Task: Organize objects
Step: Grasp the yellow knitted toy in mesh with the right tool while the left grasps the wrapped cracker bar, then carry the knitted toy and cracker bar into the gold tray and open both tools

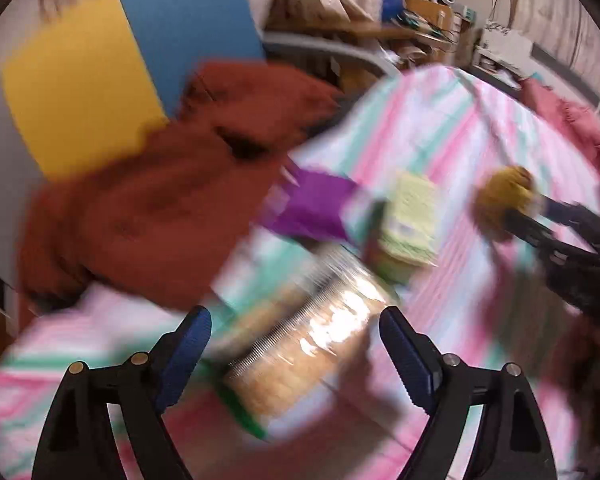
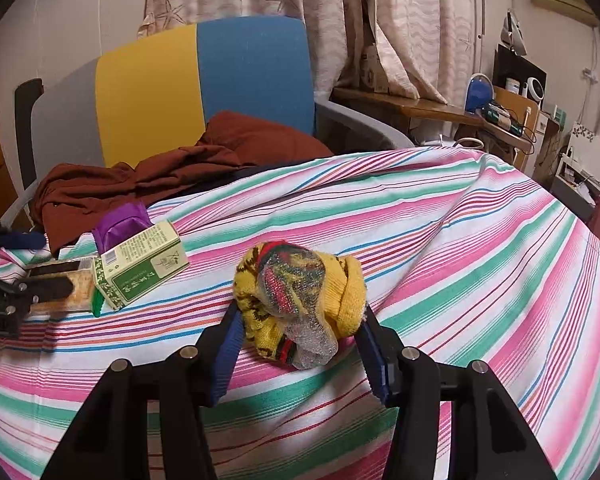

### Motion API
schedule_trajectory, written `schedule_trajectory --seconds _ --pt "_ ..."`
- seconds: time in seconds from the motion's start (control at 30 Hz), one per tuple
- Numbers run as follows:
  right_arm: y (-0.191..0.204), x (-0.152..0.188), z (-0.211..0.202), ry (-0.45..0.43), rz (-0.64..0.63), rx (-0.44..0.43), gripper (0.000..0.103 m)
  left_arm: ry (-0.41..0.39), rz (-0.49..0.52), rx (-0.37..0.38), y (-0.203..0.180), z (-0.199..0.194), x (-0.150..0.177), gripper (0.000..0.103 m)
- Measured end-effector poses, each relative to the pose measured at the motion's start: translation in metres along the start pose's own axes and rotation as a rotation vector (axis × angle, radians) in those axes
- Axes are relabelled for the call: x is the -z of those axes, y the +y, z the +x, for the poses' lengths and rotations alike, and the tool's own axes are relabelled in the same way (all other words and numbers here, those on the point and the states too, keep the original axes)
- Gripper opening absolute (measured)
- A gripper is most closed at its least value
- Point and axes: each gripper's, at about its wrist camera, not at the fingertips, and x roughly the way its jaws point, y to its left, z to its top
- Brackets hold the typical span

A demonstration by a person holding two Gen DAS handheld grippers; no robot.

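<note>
My right gripper (image 2: 300, 340) is shut on a yellow patterned sock bundle (image 2: 300, 296) over the striped cloth (image 2: 460, 240). It shows in the blurred left wrist view as a yellow bundle (image 1: 504, 196). My left gripper (image 1: 296, 340) is open, its jaws on either side of a clear cracker packet (image 1: 308, 340) lying on the cloth. In the right wrist view the left gripper (image 2: 24, 296) is at the cracker packet (image 2: 76, 288). A green and white box (image 2: 140, 264) and a purple pouch (image 2: 120, 224) lie beside the packet.
A rust-brown garment (image 2: 172, 168) lies heaped on a chair with a yellow and blue back (image 2: 204, 80) behind the cloth. A cluttered wooden desk (image 2: 480, 116) stands at the back right by curtains.
</note>
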Motion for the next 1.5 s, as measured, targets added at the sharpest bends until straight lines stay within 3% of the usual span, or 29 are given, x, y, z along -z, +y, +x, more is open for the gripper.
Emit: schedule_trajectory --seconds 0.03,0.1,0.13,0.2,0.23,0.33,0.5,0.57,0.6,0.73,0.87,0.9,0.93,0.97,1.2,1.5 --pt "0.0 0.0 0.0 -0.002 -0.002 0.002 0.055 0.045 0.037 0.022 -0.009 0.003 0.008 0.088" --pt "0.001 0.0 0.0 -0.002 -0.007 0.006 0.055 0.041 0.14 -0.002 -0.026 -0.001 0.018 0.088" --pt "0.001 0.0 0.0 -0.003 -0.008 0.008 0.055 0.04 0.167 0.033 -0.032 -0.005 0.023 0.088" --pt "0.001 0.0 -0.002 -0.009 -0.008 0.009 0.055 0.069 0.149 0.121 -0.037 -0.01 0.029 0.088" --pt "0.0 0.0 -0.002 -0.013 -0.006 0.01 0.055 0.058 0.152 0.117 -0.038 -0.013 0.03 0.088" --pt "-0.002 0.0 -0.002 -0.014 0.003 0.014 0.055 -0.01 0.119 -0.032 -0.035 -0.018 0.025 0.088" --pt "-0.002 0.0 -0.003 -0.017 0.005 0.016 0.055 -0.055 -0.005 -0.039 -0.035 -0.008 0.018 0.088" --pt "-0.002 0.0 -0.002 -0.015 0.007 0.017 0.055 -0.045 0.004 -0.1 -0.049 0.004 0.016 0.087" --pt "-0.002 0.0 -0.002 -0.013 0.009 0.017 0.055 -0.082 -0.012 -0.116 -0.051 0.005 0.015 0.087" --pt "-0.003 0.0 -0.003 -0.019 0.013 0.019 0.055 -0.129 -0.097 -0.147 -0.05 0.009 0.017 0.084" --pt "-0.002 0.0 -0.003 -0.018 0.009 0.022 0.055 -0.145 -0.1 -0.151 -0.049 0.001 0.026 0.081" --pt "-0.002 0.0 -0.003 -0.021 0.007 0.023 0.055 -0.154 -0.102 -0.152 -0.049 -0.001 0.027 0.072" --pt "-0.001 0.0 -0.004 -0.026 0.005 0.024 0.055 -0.167 -0.102 -0.15 -0.05 -0.004 0.029 0.057" --pt "-0.001 0.0 -0.006 -0.033 0.003 0.027 0.055 -0.177 -0.097 -0.159 -0.055 -0.002 0.029 0.05" --pt "0.004 -0.001 -0.01 -0.054 -0.021 0.042 0.054 -0.219 -0.037 -0.283 -0.075 -0.01 0.042 0.048" --pt "0.007 0.0 -0.017 -0.085 -0.031 0.057 0.055 -0.275 -0.057 -0.324 -0.078 -0.032 0.066 0.048"
